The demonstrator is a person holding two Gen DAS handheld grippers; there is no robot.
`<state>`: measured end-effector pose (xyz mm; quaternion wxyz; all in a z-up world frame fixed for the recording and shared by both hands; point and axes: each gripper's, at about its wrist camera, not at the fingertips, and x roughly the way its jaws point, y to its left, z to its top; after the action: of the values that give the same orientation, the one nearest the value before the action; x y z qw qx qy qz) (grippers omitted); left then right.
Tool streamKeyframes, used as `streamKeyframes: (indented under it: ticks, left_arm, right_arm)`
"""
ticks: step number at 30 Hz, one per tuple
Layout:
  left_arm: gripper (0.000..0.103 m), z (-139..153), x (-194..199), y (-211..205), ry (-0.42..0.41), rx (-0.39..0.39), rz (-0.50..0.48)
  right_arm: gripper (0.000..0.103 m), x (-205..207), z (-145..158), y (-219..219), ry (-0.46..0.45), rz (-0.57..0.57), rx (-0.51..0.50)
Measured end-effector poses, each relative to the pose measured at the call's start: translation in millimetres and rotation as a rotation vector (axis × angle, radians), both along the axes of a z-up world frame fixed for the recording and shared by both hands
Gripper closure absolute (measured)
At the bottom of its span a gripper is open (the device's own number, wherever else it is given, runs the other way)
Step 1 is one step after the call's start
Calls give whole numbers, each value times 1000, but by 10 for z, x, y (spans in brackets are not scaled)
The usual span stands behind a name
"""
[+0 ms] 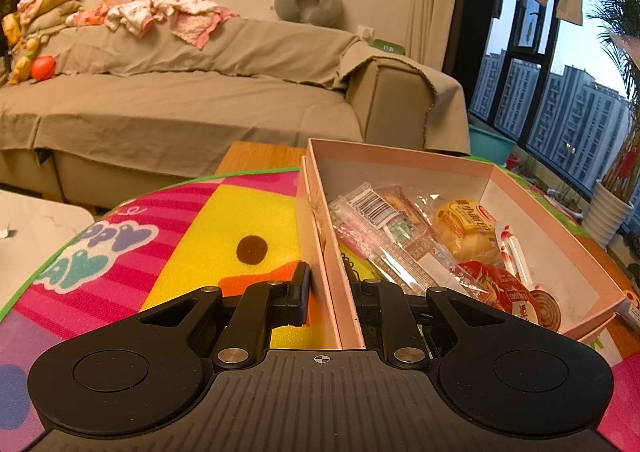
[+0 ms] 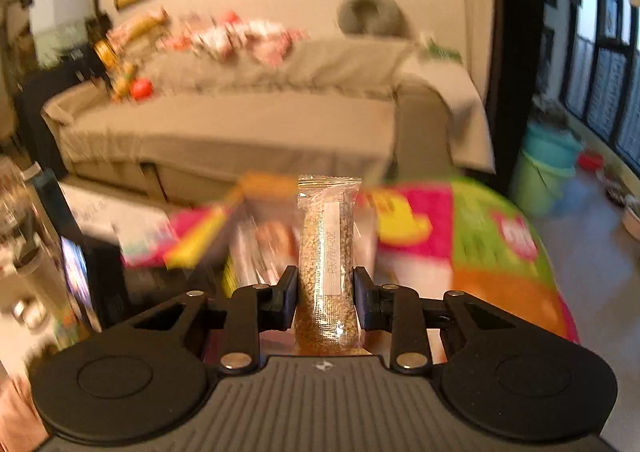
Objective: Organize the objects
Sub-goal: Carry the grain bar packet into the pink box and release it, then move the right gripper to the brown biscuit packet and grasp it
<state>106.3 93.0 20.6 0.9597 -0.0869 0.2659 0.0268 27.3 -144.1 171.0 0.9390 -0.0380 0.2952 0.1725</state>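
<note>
- Left wrist view: the left claw (image 1: 329, 294) is clamped on the near side wall of the pink box (image 1: 540, 220), one finger outside the wall and one inside.
- The box stretches ahead and to the right of that claw, resting on the colourful mat (image 1: 192, 236) that covers the worktop.
- Inside the box, just ahead of the inner finger, lie wrapped snacks: a clear packet with a barcode (image 1: 374, 208), a yellow bun pack (image 1: 466, 230) and a red packet (image 1: 500, 286).
- Beyond the worktop stands a covered sofa (image 1: 192, 100).
- Right wrist view: the right claw (image 2: 325, 298) is clamped on a clear packet of brown grains (image 2: 327, 264), which stands upright between the fingers and juts out ahead of the tips.
- Everything behind that packet is blurred; the mat (image 2: 480, 236) and sofa (image 2: 240, 124) can still be made out.
</note>
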Motion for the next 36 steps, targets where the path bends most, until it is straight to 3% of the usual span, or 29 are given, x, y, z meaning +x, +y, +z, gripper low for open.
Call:
streamKeyframes:
  ticks: [4, 11, 16, 18, 27, 36]
  left_arm:
    - [86, 0, -1, 0, 0, 0, 0]
    - [86, 2, 0, 1, 0, 0, 0]
    - [86, 3, 0, 2, 0, 1, 0]
    - [86, 3, 1, 1, 0, 0, 0]
    - [86, 5, 1, 0, 0, 0, 0]
    - [86, 5, 1, 1, 0, 0, 1]
  right_arm:
    - [75, 338, 98, 251, -14, 31, 15]
    - [75, 892, -168, 525, 55, 12, -5]
    - [68, 982, -319, 467, 100, -12, 27]
    - [60, 936, -332, 418, 96, -14, 25]
    - [41, 679, -459, -131, 77, -102, -32]
    - [20, 440, -865, -1114, 143, -314, -101]
